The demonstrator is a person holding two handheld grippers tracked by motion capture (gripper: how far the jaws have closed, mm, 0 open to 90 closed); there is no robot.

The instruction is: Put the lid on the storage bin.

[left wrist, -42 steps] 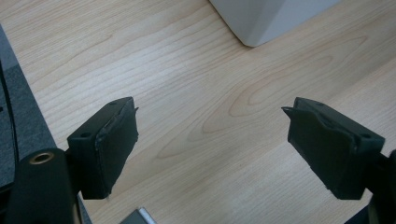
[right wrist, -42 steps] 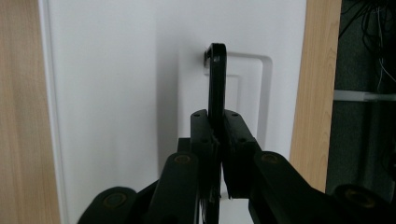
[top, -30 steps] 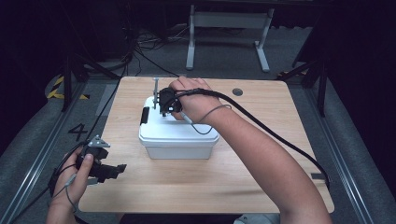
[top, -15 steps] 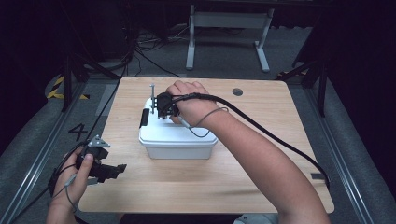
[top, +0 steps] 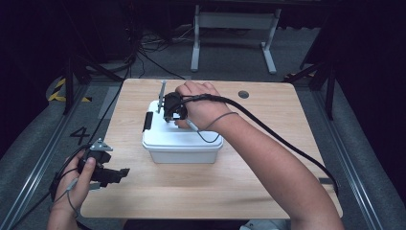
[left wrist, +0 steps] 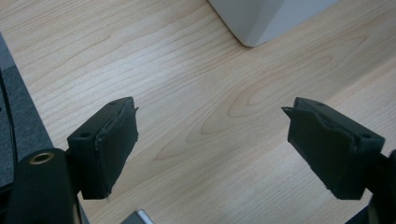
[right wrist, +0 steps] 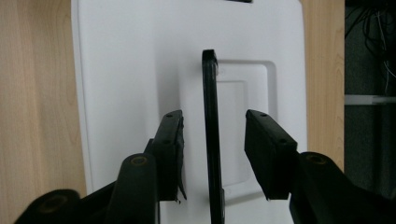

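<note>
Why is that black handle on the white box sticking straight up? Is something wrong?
Nothing looks broken. The black handle stands upright on the white box lid, between the right gripper jaws, which have just been opening and no longer press on it. The box sits squarely on the table.

white box (top: 182,141) mid-table, bare tabletop (top: 215,191) all around

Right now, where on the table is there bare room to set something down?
The table is bare along its near edge, in front of the white box, and on its far-right side, bordered only by the right gripper's cable. It is crowded over the box lid, where the right gripper, jaws apart, straddles the black handle.
</note>
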